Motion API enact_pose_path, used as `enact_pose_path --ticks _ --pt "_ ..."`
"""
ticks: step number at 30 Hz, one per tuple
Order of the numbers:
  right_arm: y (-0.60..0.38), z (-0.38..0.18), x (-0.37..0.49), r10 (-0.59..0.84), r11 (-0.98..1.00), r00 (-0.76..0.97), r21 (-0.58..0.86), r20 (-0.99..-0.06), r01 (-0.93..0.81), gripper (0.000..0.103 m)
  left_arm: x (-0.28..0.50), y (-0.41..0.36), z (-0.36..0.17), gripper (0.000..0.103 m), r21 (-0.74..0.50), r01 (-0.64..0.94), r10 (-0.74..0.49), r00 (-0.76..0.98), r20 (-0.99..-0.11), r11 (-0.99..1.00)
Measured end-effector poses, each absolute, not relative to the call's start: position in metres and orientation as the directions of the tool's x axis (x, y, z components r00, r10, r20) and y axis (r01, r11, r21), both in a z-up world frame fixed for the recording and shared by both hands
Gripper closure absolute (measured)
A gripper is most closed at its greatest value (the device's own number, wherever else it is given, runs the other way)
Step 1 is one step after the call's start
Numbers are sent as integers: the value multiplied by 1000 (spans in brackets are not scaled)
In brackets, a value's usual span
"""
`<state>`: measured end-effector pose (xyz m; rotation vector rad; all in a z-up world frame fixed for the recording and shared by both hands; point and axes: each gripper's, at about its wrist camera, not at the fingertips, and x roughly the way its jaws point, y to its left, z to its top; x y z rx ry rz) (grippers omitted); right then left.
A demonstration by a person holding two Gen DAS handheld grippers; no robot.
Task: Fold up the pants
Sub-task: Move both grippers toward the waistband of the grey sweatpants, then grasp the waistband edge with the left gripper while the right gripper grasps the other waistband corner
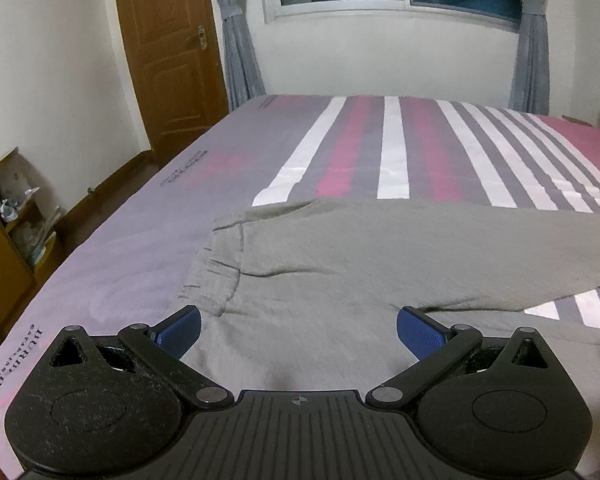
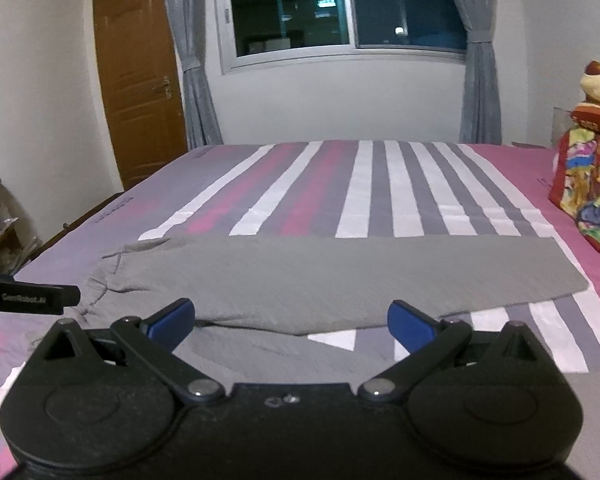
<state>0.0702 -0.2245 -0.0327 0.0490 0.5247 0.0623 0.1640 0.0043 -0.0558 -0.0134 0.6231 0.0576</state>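
Note:
Grey pants lie flat on the striped bed, waistband to the left, legs spread to the right. In the right wrist view the pants show one leg stretching right and another toward the near edge. My left gripper is open and empty, hovering over the waist and hip area. My right gripper is open and empty, above the crotch where the legs part. The left gripper's body shows at the left edge of the right wrist view.
The bed sheet has pink, grey and white stripes. A colourful bag with a plush toy stands on the bed's right side. A wooden shelf stands by the left wall, beside a brown door.

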Motion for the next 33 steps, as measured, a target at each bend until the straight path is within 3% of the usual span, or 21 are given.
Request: enact_pose_path --ticks 12,20,33 --pt "-214 -54 132 150 989 838 79 -525 -128 5 228 8 -90 0 22 -80 76 765 -639 997" --pt "-205 -75 184 204 977 801 60 -562 -206 19 275 18 -124 0 61 -96 111 711 -695 994" --pt "-179 -114 306 291 922 689 1 -663 -388 30 362 73 -187 0 115 -203 219 621 -752 972"
